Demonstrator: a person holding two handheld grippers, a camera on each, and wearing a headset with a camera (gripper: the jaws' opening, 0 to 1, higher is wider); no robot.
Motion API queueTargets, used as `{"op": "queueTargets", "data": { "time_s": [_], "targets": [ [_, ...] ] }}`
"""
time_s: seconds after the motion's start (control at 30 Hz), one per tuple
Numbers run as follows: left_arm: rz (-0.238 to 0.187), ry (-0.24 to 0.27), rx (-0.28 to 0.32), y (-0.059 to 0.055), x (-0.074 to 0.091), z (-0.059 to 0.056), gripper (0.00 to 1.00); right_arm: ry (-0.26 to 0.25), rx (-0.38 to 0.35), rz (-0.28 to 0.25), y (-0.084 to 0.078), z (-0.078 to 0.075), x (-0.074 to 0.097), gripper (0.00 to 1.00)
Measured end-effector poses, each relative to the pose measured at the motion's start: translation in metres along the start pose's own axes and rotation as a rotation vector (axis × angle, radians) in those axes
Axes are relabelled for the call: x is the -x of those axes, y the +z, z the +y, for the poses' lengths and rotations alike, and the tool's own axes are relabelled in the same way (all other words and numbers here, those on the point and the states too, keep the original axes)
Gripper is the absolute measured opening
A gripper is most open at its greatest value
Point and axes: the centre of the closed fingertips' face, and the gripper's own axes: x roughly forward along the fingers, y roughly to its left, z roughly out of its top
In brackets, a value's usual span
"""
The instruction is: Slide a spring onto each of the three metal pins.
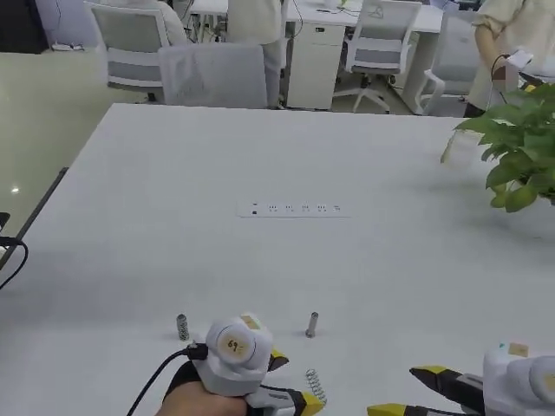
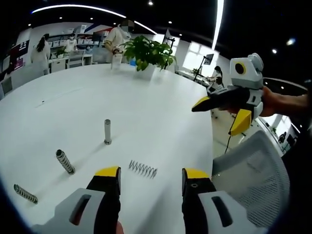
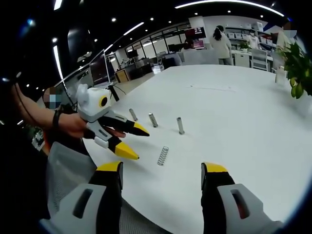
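Note:
A bare metal pin (image 1: 312, 324) (image 2: 107, 131) (image 3: 180, 125) stands upright on the white table (image 1: 260, 156). To its left is a pin wearing a spring (image 1: 182, 327) (image 2: 65, 161) (image 3: 153, 120). A second spring-covered pin (image 2: 25, 193) (image 3: 133, 114) lies farther out. A loose spring (image 1: 315, 386) (image 2: 143, 168) (image 3: 163, 155) lies flat near the front edge. My left gripper (image 1: 295, 380) (image 2: 151, 175) (image 3: 136, 144) is open, its jaws just short of the loose spring. My right gripper (image 1: 399, 392) (image 3: 162, 168) (image 2: 224, 109) hangs open and empty off to the right.
A built-in power strip (image 1: 295, 210) sits mid-table. A potted plant (image 1: 520, 147) and a plastic cup (image 1: 460, 147) stand at the far right. Office chairs (image 1: 212, 74) line the far edge, and a person (image 1: 507, 43) stands behind. A black cable (image 1: 13, 256) hangs at the left edge.

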Motion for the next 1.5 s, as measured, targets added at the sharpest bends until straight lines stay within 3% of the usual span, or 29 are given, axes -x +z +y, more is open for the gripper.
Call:
{"op": "queueTargets", "data": {
  "time_s": [0.47, 1.03, 1.3, 1.5],
  "targets": [
    [0.028, 0.071, 0.046, -0.01, -0.021, 0.001, 0.38, -0.012, -0.01, -0.004, 0.0, -0.005, 0.004, 0.63],
    [0.058, 0.192, 0.095, -0.021, -0.042, 0.003, 0.31, -0.016, -0.014, 0.001, -0.001, -0.01, 0.008, 0.62],
    [0.068, 0.274, 0.117, -0.022, -0.043, 0.014, 0.29, -0.02, -0.026, 0.001, -0.003, -0.013, 0.01, 0.62],
    [0.076, 0.296, 0.133, -0.023, -0.047, 0.015, 0.29, -0.017, -0.025, 0.009, -0.005, -0.013, 0.009, 0.62]
  ]
}}
